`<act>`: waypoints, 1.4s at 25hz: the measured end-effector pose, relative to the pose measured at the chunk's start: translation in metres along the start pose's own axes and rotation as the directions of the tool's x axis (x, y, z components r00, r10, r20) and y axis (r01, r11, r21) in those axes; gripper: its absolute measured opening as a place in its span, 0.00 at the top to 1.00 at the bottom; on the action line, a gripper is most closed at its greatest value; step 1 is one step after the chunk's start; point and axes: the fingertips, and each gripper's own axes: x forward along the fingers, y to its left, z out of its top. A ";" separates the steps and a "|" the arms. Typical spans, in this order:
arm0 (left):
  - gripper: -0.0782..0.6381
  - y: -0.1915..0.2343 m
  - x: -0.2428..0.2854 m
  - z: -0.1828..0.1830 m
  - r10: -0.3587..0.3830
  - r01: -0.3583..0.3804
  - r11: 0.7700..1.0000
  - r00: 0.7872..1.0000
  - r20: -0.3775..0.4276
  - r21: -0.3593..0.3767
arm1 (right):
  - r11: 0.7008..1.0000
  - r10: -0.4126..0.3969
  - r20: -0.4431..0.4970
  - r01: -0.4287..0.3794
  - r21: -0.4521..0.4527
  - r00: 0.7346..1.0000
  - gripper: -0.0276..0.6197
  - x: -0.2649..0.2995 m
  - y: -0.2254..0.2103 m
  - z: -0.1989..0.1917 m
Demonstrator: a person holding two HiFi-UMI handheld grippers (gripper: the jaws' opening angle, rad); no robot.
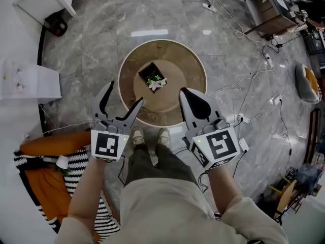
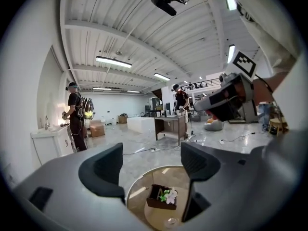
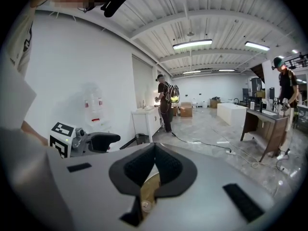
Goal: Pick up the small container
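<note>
The small container (image 1: 152, 78) is a dark square box with green leaves and a white flower in it. It sits near the middle of a round wooden table (image 1: 188, 65). My left gripper (image 1: 123, 98) hangs open over the table's near left edge, short of the box and holding nothing. In the left gripper view the container (image 2: 161, 197) shows low between the spread fingers (image 2: 103, 170), well ahead of them. My right gripper (image 1: 186, 94) is shut and empty over the table's near right edge. In the right gripper view its pads (image 3: 166, 165) meet, with only a sliver of table (image 3: 149, 186) behind them.
Cables and power strips (image 1: 238, 118) trail over the marble floor right of the table. An orange and striped cushion (image 1: 45, 172) lies at my left. A small clear round thing (image 2: 171, 221) sits by the table's near edge. People and a desk (image 2: 169, 125) stand far off.
</note>
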 end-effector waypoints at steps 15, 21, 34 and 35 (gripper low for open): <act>0.39 -0.045 0.073 -0.203 -0.181 0.184 0.983 0.980 -0.083 0.023 | 0.998 0.068 -0.126 -0.065 0.026 0.990 0.96 0.087 0.006 -0.150; 0.38 -0.061 0.098 -0.295 -0.206 0.210 0.978 0.966 -0.159 0.010 | 0.997 0.081 -0.154 -0.078 0.030 0.985 0.96 0.109 0.007 -0.207; 0.38 -0.085 0.150 -0.428 -0.230 0.219 0.973 0.947 -0.226 -0.071 | 0.995 0.101 -0.221 -0.097 0.031 0.970 0.96 0.138 -0.004 -0.312; 0.38 -0.086 0.153 -0.435 -0.230 0.218 0.973 0.945 -0.232 -0.078 | 0.995 0.104 -0.224 -0.099 0.034 0.969 0.96 0.139 -0.005 -0.317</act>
